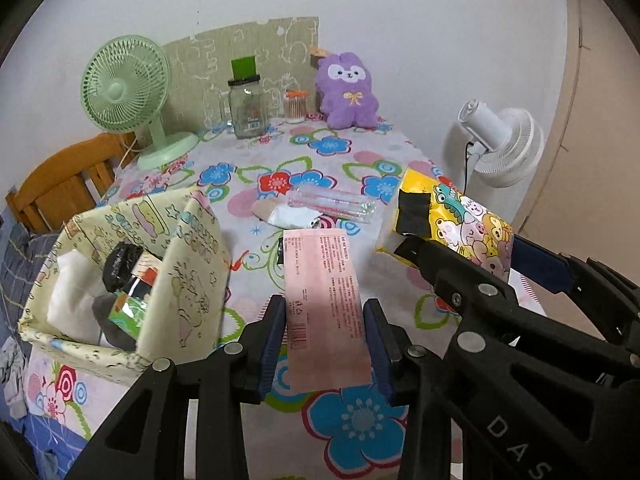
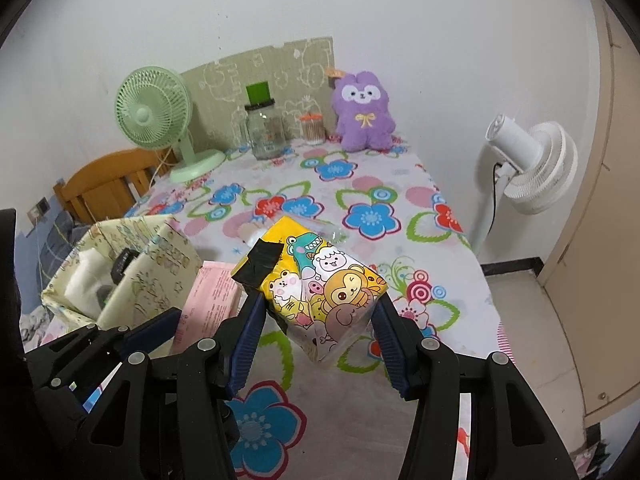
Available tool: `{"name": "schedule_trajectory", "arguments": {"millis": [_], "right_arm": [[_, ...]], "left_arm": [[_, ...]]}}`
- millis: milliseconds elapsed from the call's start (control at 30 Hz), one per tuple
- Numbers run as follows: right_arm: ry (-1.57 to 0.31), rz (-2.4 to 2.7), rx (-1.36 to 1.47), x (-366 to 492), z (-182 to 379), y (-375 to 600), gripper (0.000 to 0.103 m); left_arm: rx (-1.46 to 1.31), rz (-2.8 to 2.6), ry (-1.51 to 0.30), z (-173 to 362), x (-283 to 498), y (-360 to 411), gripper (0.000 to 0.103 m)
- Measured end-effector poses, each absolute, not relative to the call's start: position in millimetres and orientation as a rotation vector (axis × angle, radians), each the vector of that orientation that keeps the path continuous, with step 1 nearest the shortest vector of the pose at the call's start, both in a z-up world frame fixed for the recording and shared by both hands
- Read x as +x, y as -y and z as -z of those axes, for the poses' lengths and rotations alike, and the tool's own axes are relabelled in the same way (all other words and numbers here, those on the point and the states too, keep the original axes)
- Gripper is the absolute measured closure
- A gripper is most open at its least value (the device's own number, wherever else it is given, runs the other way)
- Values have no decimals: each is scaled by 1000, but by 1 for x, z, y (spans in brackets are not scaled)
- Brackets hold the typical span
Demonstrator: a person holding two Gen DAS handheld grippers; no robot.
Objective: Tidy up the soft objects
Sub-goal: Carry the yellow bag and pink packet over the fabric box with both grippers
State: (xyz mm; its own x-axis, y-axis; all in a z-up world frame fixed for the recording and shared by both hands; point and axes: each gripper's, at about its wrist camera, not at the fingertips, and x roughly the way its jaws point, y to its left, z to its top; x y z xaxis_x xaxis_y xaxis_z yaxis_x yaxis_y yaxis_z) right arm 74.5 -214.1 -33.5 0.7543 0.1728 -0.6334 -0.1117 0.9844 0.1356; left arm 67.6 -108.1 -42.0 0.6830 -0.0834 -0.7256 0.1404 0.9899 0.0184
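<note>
Left gripper (image 1: 326, 324): we clamp the pink packet (image 1: 325, 300) above the floral tablecloth (image 1: 332, 148).
Right gripper (image 2: 320, 322): we clamp the yellow cartoon tissue pack (image 2: 320, 288), lifted.
Fabric bin (image 1: 192, 280): at our nine o'clock.

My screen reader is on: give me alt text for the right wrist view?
The right gripper grips a yellow cartoon-animal tissue pack above a floral tablecloth; a cream fabric storage box sits left.

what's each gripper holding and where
Left gripper clamps the pink packet by its long sides; right gripper clamps the yellow cartoon tissue pack by its sides.
</note>
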Motion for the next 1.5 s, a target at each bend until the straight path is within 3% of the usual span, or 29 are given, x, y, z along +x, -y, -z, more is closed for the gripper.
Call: {"name": "schedule_trajectory", "arguments": {"millis": [600, 1500], "right_arm": [[-637, -171, 57, 53, -10, 188, 46], [-664, -277, 5, 94, -17, 104, 46]], "left_arm": [[86, 146, -723, -2, 52, 84, 63], [30, 63, -729, -3, 81, 2, 64]]}}
